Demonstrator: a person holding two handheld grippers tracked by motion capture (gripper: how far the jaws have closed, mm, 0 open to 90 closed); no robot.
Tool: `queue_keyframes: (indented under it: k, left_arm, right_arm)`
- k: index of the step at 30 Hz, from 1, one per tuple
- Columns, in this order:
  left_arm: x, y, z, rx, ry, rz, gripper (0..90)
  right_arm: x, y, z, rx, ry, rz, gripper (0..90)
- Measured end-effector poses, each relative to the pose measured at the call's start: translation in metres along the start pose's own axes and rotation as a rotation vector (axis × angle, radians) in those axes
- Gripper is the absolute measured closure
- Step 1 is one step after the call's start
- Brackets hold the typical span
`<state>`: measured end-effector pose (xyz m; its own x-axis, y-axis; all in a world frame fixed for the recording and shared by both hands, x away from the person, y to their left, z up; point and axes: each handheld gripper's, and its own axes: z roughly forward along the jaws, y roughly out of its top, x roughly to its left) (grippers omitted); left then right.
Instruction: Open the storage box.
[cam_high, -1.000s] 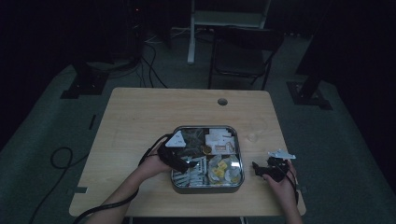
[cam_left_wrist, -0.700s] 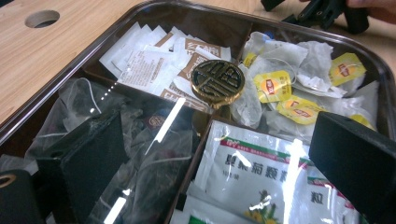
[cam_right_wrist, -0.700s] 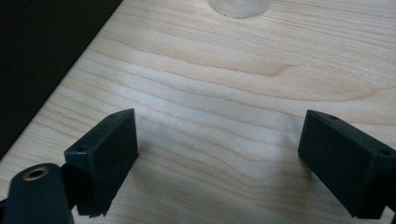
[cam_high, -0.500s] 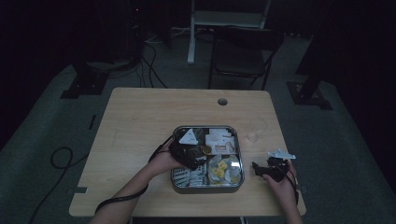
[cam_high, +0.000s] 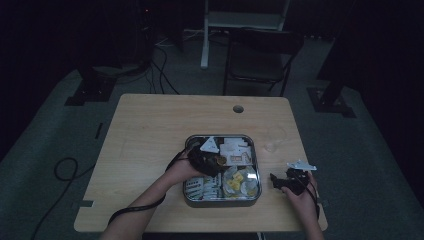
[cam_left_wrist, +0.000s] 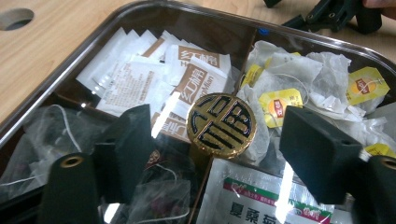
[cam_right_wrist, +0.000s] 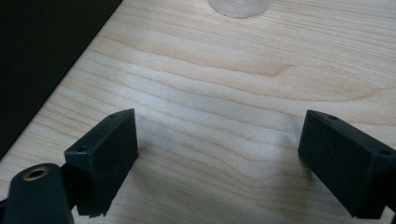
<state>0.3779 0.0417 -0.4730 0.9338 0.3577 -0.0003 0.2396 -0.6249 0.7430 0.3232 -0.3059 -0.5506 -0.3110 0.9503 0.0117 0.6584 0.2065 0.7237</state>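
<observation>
Near edge, high view: two forearms in from the bottom; left hand-held gripper (cam_high: 212, 162) over the square dark metal tray with rounded corners (cam_high: 221, 202), right hand-held gripper (cam_high: 281, 182) resting on the pale wooden surface (cam_high: 150, 130) just right of the tray.

Left hand-held gripper: jaws just been closing, now about half apart; round gold-and-black embossed disc, foil-wrapped by the look (cam_left_wrist: 221, 124), sitting between the two black jaws in the left gripper view, a gap on each side, pads not touching it; not gripped. Disc lying at the tray's middle where the dividers cross, on top of the packets; same disc seen from above (cam_high: 220, 160).

Around the disc, left gripper view: white-and-brown paper sugar sachets with printed characters (cam_left_wrist: 140, 79) in the compartment behind-left; white tea bags with yellow tags (cam_left_wrist: 299, 88) behind-right; clear mesh tea bags with strings (cam_left_wrist: 51, 126) at left; white sachet with green and red print (cam_left_wrist: 252, 196) nearest, below the disc.

Right hand-held gripper: jaws wide apart, nothing between them; bare wood grain under them in the right gripper view (cam_right_wrist: 219, 135); base of a clear round plastic cup (cam_right_wrist: 239, 6) beyond at the top edge.

Farther: round cable hole (cam_high: 238, 108) near the surface's far edge; black folding chair (cam_high: 260, 55) behind on the floor.
</observation>
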Motion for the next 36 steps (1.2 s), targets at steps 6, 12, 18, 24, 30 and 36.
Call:
queue_keyframes:
  k: [6, 12, 18, 24, 30, 36]
  left_arm:
    - [0.001, 0.0, 0.005, 0.024, -0.017, 0.017, 44.9]
    - [0.001, 0.0, 0.007, 0.013, -0.022, 0.027, 53.6]
    - [0.0, 0.001, 0.008, 0.005, -0.01, 0.027, 59.1]
    - [-0.002, 0.003, 0.007, 0.015, 0.009, 0.026, 59.4]
    - [-0.001, 0.007, 0.004, 0.028, 0.018, 0.033, 59.5]
    - [-0.001, 0.011, -0.003, 0.011, 0.017, 0.035, 59.5]
  right_arm:
    - [0.0, 0.0, 0.0, 0.0, 0.0, -0.001, 11.4]
    - [0.0, 0.0, 0.0, -0.001, 0.003, -0.002, 11.4]
    - [0.0, 0.0, 0.0, 0.0, 0.003, -0.002, 11.4]
    - [0.0, 0.0, 0.0, 0.0, 0.003, -0.003, 11.4]
    - [0.0, 0.0, 0.0, 0.0, 0.003, -0.002, 11.4]
    - [0.0, 0.0, 0.0, 0.0, 0.003, -0.001, 11.4]
